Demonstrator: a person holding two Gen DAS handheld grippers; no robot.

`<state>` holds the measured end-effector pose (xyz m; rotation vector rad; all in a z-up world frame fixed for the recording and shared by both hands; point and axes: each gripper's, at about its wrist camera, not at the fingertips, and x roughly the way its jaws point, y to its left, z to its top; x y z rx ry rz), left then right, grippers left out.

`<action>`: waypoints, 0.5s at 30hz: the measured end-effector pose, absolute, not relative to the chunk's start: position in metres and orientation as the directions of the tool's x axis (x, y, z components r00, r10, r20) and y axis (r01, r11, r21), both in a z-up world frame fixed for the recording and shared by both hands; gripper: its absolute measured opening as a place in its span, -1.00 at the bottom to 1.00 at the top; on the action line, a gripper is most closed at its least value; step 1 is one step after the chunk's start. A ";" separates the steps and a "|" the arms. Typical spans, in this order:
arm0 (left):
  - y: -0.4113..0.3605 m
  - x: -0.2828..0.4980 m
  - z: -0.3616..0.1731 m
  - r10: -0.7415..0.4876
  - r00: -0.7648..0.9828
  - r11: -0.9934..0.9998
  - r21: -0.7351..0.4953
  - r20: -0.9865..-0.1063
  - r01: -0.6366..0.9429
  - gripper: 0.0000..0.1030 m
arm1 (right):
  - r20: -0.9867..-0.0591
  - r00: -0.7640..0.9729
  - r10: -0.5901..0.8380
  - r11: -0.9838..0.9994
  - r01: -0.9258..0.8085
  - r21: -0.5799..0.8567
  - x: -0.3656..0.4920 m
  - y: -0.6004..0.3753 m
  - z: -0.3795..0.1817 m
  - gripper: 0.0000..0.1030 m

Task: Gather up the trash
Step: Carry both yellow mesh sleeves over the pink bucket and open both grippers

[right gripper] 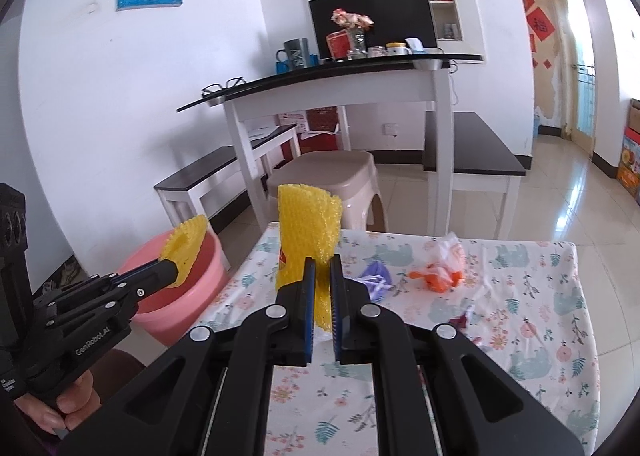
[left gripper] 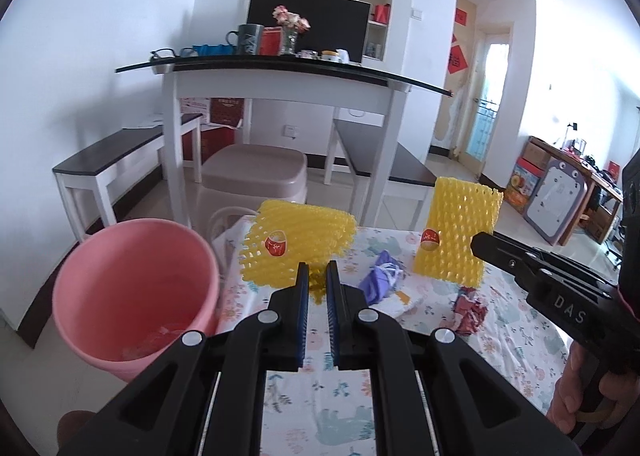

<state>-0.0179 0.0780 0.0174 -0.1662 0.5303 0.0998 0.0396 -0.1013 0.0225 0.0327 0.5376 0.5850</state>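
Two yellow foam fruit nets are held clear of the bench [left gripper: 320,400], which is covered by a floral cloth.

The left gripper [left gripper: 318,276] is seen with its jaws drawn close and pinching the lower edge of one yellow foam net [left gripper: 296,246]. In the right wrist view this net [right gripper: 186,252] is seen held out past the left edge of the bench, over the rim of the pink bucket [right gripper: 176,296], with the left gripper [right gripper: 170,270] just above that rim. Inside the pink bucket [left gripper: 132,288] some crumpled scraps can be made out at the bottom.

The right gripper [right gripper: 323,276] is likewise pressed onto a second yellow foam net [right gripper: 306,240], which stands upright above the bench near its far left corner. From the left wrist view this second net [left gripper: 456,232] is seen gripped by the right gripper [left gripper: 480,246] at its right edge.

On the cloth, a small purple wrapper [right gripper: 374,276] lies just beyond the right jaws, an orange-and-clear plastic wrapper [right gripper: 442,266] lies further right, and a dark red wrapper [left gripper: 470,310] lies nearer the front. These are apart from one another, and bare cloth is left between them and along the right and near edges.

Beyond the far edge a beige stool [right gripper: 340,176] stands close, with open tiled floor [right gripper: 560,196] to its right.
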 end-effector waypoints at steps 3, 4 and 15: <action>0.086 -0.021 0.017 0.071 0.855 0.977 -0.136 -0.514 -0.162 -0.85 | -0.471 0.692 0.547 0.826 -0.538 0.168 0.037 -0.089 0.024 -0.86; 0.089 -0.023 0.017 0.076 0.853 0.975 -0.140 -0.516 -0.171 -0.85 | -0.471 0.687 0.553 0.820 -0.547 0.166 0.037 -0.084 0.024 -0.86; 0.122 -0.034 0.011 0.163 0.836 0.953 -0.136 -0.524 -0.272 -0.85 | -0.480 0.646 0.594 0.785 -0.596 0.169 0.037 -0.040 0.023 -0.86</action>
